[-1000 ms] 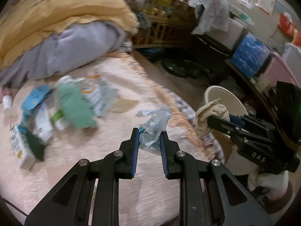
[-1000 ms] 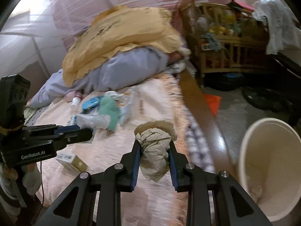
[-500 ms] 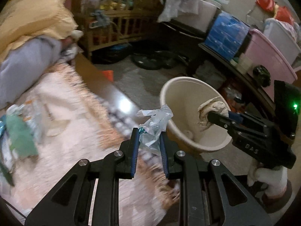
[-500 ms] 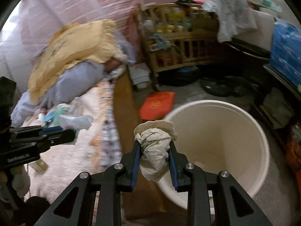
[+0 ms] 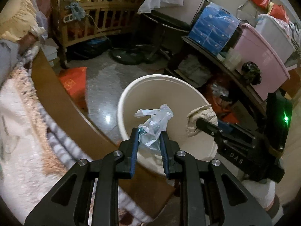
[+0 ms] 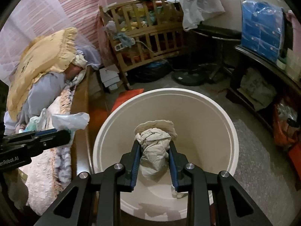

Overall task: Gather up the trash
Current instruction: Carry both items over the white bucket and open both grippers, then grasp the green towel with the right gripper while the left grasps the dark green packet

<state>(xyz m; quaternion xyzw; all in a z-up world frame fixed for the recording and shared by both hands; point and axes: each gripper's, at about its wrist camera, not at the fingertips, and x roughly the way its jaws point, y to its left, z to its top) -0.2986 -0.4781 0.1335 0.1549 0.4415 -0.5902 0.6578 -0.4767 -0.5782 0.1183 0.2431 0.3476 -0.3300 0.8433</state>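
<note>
Floor [image 6: 254,162]: we list a cream bin [image 6: 222,113], a red packet [image 5: 74,79], a black fan base [image 6: 190,79]. Bed [image 5: 18,150]: a yellow pillow [image 6: 41,56] and bedding.

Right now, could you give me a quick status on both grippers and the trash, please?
Left gripper shut on plastic wrapper, right gripper shut on crumpled paper. Both over the bin. Nothing blocking the drop.

Left wrist view looks forward and down from beside the bed edge toward the cream bucket [image 5: 129,92], close, its rim just past the fingers. Right wrist view sits nearly over the same bucket [image 6: 105,131], facing down into it. Both share the bucket and the wooden crib [image 5: 97,17] beyond.
</note>
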